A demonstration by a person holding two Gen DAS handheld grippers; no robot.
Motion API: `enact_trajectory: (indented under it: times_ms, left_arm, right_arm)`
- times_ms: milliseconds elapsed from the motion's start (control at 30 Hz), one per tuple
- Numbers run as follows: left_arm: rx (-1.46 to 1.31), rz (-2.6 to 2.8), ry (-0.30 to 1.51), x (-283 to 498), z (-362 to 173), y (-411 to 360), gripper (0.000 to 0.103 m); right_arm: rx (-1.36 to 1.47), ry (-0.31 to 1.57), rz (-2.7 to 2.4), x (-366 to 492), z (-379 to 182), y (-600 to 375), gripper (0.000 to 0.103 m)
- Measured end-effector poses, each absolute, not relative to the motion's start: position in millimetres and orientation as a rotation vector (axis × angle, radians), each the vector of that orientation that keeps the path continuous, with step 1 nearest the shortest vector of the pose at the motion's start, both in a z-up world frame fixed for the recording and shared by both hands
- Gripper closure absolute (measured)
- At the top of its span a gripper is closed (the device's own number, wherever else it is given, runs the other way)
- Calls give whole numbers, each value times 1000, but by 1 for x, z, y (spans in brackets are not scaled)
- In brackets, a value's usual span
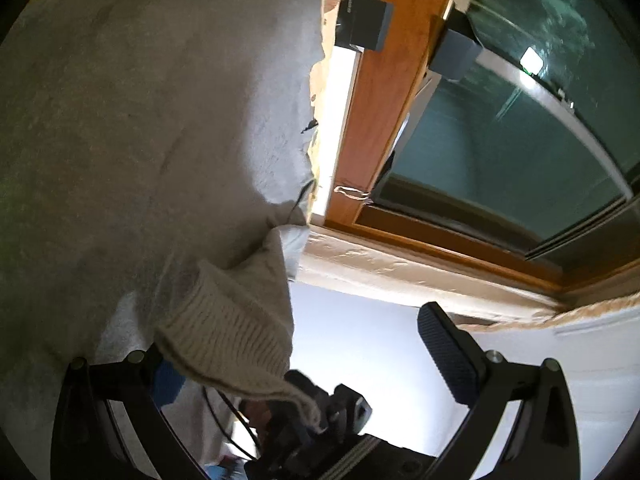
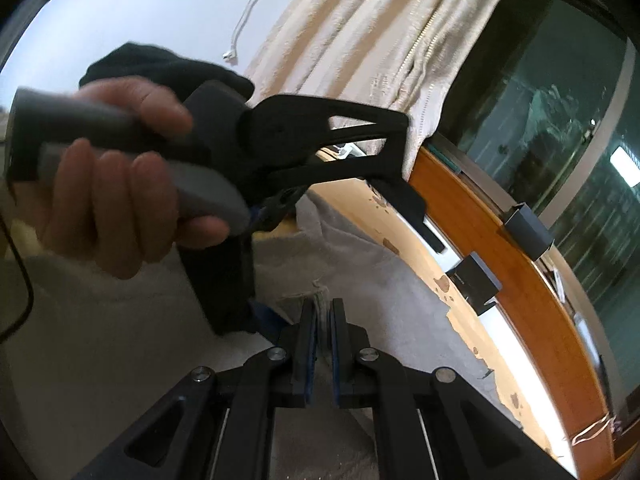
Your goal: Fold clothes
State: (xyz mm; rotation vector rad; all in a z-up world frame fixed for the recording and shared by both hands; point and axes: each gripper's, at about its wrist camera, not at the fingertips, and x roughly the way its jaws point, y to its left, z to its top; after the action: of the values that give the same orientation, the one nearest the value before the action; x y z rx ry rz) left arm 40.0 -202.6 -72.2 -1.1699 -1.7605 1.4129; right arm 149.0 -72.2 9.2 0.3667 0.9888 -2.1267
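A light grey sweater (image 1: 132,140) hangs in front of my left gripper (image 1: 304,356) and fills the left half of the left wrist view. Its ribbed cuff (image 1: 228,332) drapes over the left finger, which is hidden; the right finger pad (image 1: 448,352) stands far apart and bare, so the jaws are open. In the right wrist view my right gripper (image 2: 323,320) is shut on an edge of the grey sweater (image 2: 352,264). A hand (image 2: 116,184) holds the left gripper's handle (image 2: 132,152) above it.
A worn wooden surface (image 2: 436,256) lies under the sweater. A wooden window frame (image 1: 384,92) with dark glass (image 1: 520,128) runs alongside it. Beige curtains (image 2: 360,36) hang by the window. Two small dark boxes (image 2: 480,280) sit at the frame. White wall (image 1: 360,340) lies behind.
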Motion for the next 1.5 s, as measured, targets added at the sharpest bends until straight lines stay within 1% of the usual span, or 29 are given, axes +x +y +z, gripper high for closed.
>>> enact_trajectory:
  times_ms: [67,100,133,167,200,233,267,333,367,400,467,567,667,767,833,867,1000,1167,1267,1500]
  left_arm:
    - [-1201,1469,-1727,41,-71,-201,23]
    - [-1224,1490,-1712,41,-72,-200,51]
    - [-1245,1500,-1705,42,-74,-200,74]
    - [-1253,1504,-1702,43,-75,-199,80]
    - [-1253,1505,-1699,44,-77,-199,84]
    - [-1253,1507,-1697,44,-78,-199,84]
    - [-1253,1508,-1694,45,-79,-198,85]
    - [-1251,1521,-1686,46,-81,-198,91]
    - [-1249,1532,-1680,47,-81,-200,93]
    - [-1245,1545,-1674,47,-80,-202,96]
    - [-1228,1592,-1653,48,-76,-206,97]
    - [-1169,1693,-1588,47,-57,-213,98]
    - [-1098,1754,-1509,43,-30,-214,98]
    - [-1043,1792,-1428,35,-3,-212,98]
    - [-1020,1812,-1394,28,12,-211,98]
    - [-1009,1821,-1380,25,18,-211,98]
    - [-953,1861,-1347,13,46,-215,98]
    - [-865,1906,-1285,4,91,-219,98]
    - [-817,1920,-1242,3,118,-217,98]
    - [-737,1971,-1159,4,171,-214,98]
  right_arm:
    - [364,1009,-2109,154,6,-72,96]
    - [360,1030,-2098,158,4,-72,96]
    - [349,1044,-2098,162,2,-70,96]
    - [337,1058,-2097,165,0,-68,95]
    - [328,1071,-2096,168,-1,-67,93]
    - [333,1074,-2094,170,-2,-65,91]
    - [343,1071,-2088,172,-3,-62,86]
    - [355,1047,-2086,178,-1,-55,61]
    - [353,1030,-2095,181,1,-50,29]
    - [335,1005,-2113,186,4,-43,15]
    - [318,972,-2157,193,10,-30,15]
    - [370,954,-2239,190,18,-12,15]
    - [434,965,-2337,179,22,12,15]
    - [535,916,-2462,153,30,45,15]
    - [641,835,-2568,130,38,72,15]
    - [716,765,-2623,117,41,89,15]
    - [869,567,-2725,92,45,138,15]
    - [1027,438,-2727,60,29,174,15]
    - [1079,411,-2713,50,19,184,15]
    - [1086,439,-2642,17,7,157,15]
